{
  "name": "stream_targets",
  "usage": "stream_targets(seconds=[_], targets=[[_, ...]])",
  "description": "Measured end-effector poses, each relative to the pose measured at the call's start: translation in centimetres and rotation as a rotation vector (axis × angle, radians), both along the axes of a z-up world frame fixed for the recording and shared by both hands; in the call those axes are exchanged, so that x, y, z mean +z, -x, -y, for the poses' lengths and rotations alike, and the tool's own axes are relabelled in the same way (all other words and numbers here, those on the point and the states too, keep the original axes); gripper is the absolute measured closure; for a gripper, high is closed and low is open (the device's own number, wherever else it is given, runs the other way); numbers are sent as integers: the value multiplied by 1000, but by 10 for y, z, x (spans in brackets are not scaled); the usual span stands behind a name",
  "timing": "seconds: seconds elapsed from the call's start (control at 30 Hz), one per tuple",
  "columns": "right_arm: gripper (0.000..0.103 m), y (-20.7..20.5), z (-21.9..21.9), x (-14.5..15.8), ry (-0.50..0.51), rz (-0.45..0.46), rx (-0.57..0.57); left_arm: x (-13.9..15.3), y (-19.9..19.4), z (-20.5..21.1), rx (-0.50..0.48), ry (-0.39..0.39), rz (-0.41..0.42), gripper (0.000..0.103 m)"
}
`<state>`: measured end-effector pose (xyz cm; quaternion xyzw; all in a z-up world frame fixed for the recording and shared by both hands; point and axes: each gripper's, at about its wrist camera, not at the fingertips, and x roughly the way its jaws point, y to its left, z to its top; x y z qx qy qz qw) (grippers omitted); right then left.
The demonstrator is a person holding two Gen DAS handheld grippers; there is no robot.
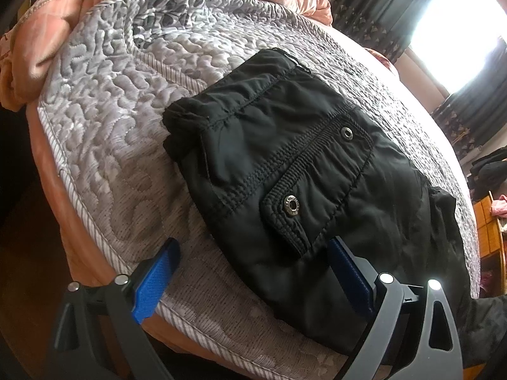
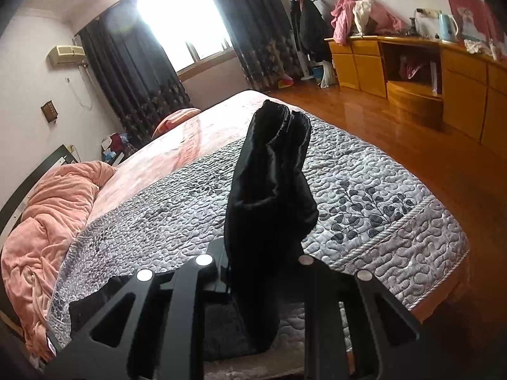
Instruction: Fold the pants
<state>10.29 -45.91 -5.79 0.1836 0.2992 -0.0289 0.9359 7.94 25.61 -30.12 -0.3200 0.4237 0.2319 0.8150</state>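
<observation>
1. One pair of black pants point(image 1: 285, 171), upper part lying flat on the grey quilted bedspread point(image 1: 104, 110); flap pocket with two metal snaps point(image 1: 292, 204) faces up, near the middle of the left wrist view.
2. Leg end of the pants point(image 2: 269, 174) is lifted off the bed, rising toward 12 o'clock in the right wrist view, two cuffs side by side at the top.
3. Right gripper point(image 2: 263, 262): fingers closed together on the raised black fabric, which runs down between them; pads hidden by the cloth.
4. Left gripper point(image 1: 253, 272): blue fingers point(image 1: 157, 280) wide apart. The 7 o'clock finger sits over bare bedspread; the 5 o'clock finger lies at the near edge of the pants. Cannot tell whether it touches.
5. Bedspread covers the foot of the bed; pink sheet point(image 2: 196, 139) beyond it toward 11 o'clock.
6. Peach blanket point(image 2: 47, 221) bunched at 9 o'clock in the right wrist view.
7. Dark curtains point(image 2: 133, 72) frame a bright window at 12 o'clock.
8. Wooden dresser point(image 2: 412, 72) at 2 o'clock, pink clothes point(image 2: 351, 12) heaped on top; wood floor point(image 2: 396, 139) between it and the bed.
</observation>
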Motion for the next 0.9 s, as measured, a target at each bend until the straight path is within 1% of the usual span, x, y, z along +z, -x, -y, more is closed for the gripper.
stream_targets(seconds=[0.13,0.47,0.9], targets=[[85,0,-9,2,9,-1,13,0,0,0,0,2,0,9],[85,1,-38,12,100,6,59,-1,0,-2,4,17,5,9],[85,0,-66,19,179,12,101,-2,1,-3,9,29,11,8]])
